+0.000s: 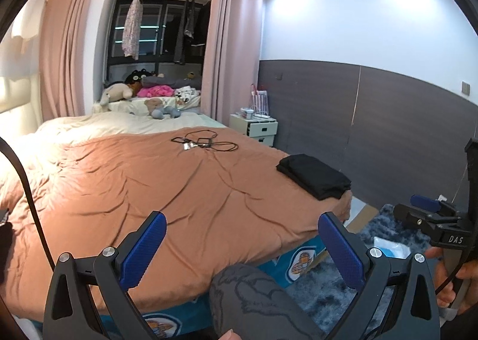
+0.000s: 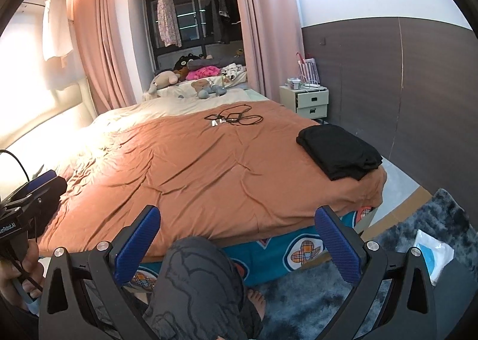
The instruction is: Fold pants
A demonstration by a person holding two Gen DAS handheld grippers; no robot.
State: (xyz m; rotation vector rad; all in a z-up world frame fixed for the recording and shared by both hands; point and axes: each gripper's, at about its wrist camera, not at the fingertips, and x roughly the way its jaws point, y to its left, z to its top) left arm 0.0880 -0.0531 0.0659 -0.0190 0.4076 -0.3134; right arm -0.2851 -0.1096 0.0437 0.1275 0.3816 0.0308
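Black pants (image 1: 315, 175) lie folded in a neat stack on the right edge of the orange bedspread (image 1: 167, 184); they also show in the right wrist view (image 2: 339, 150). My left gripper (image 1: 242, 228) is open and empty, held back from the bed's near edge. My right gripper (image 2: 237, 220) is open and empty, also short of the bed. Each gripper shows in the other's view, the right gripper (image 1: 430, 214) at far right and the left gripper (image 2: 38, 187) at far left. Both are far from the pants.
A tangle of black cable (image 1: 206, 142) lies mid-bed. Stuffed toys (image 1: 119, 91) sit at the far end. A white nightstand (image 1: 254, 127) stands by the grey wall. A blue shaggy rug (image 2: 313, 295) and a white bag (image 2: 433, 253) lie on the floor. The person's knee (image 2: 197, 274) is below the grippers.
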